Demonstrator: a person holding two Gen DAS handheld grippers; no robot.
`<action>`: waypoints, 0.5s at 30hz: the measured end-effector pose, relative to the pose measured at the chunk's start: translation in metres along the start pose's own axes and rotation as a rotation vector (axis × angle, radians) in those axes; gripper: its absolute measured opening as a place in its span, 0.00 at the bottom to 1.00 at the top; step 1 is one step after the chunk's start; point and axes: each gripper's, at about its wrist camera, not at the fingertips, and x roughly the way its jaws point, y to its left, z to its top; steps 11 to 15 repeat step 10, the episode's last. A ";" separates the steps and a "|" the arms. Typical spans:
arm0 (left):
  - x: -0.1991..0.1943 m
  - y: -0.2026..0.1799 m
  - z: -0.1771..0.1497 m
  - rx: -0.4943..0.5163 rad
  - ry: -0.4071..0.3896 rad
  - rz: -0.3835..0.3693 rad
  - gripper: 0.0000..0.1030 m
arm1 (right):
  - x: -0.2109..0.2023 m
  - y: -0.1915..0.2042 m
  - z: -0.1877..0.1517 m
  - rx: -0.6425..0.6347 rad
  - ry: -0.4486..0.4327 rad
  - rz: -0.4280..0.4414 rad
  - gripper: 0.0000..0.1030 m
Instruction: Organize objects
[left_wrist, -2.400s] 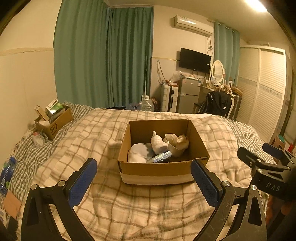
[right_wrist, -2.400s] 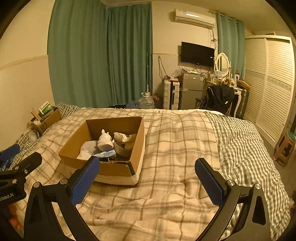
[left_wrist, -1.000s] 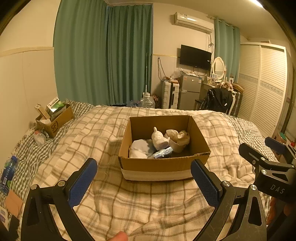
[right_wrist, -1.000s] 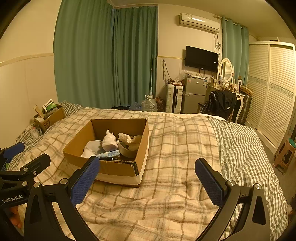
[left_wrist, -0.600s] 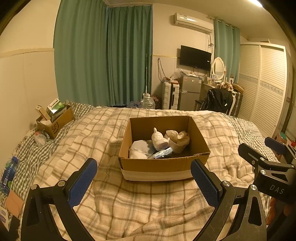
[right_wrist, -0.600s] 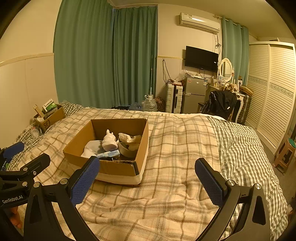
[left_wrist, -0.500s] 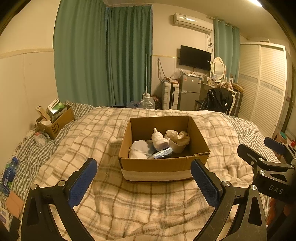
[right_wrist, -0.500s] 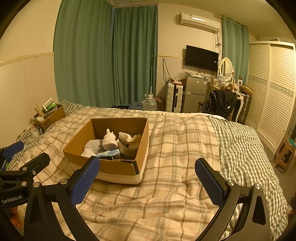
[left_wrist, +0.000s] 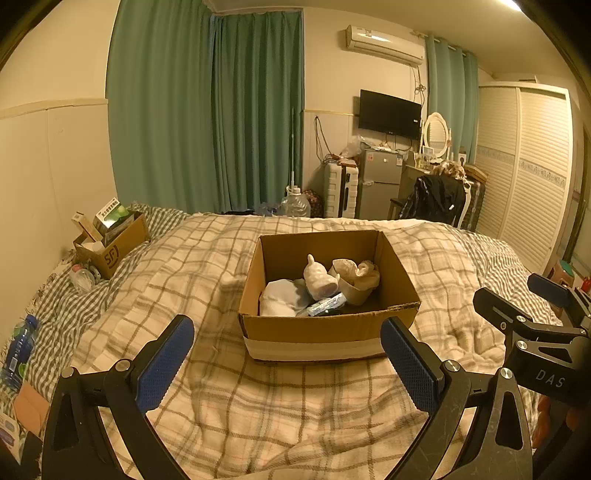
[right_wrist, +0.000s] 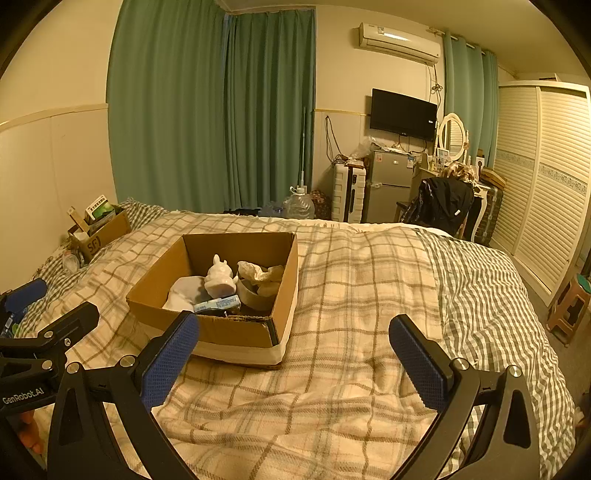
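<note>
An open cardboard box stands on the plaid bed. Inside lie a white rabbit figure, a white cloth, a bowl with crumpled cloth and a small blue-white packet. My left gripper is open and empty, in front of the box. My right gripper is open and empty, to the right of the box's near corner. Each gripper shows at the edge of the other's view.
A smaller cardboard box with packets sits by the wall at the bed's left. A water bottle lies at the left edge. Behind the bed are green curtains, a fridge, a chair with a black jacket and a wardrobe.
Both views have risen and pulled back slightly since 2.4 s ago; little has changed in the last second. Both grippers stay open. The box and its contents have not moved.
</note>
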 end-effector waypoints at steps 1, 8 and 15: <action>0.000 0.000 0.000 0.001 -0.001 0.002 1.00 | 0.000 0.000 0.000 0.000 0.002 -0.001 1.00; -0.001 0.000 -0.002 0.003 0.002 -0.002 1.00 | 0.002 0.000 -0.002 -0.002 0.005 -0.001 1.00; -0.001 0.001 -0.002 -0.005 -0.005 0.004 1.00 | 0.003 0.000 -0.002 -0.003 0.007 0.000 1.00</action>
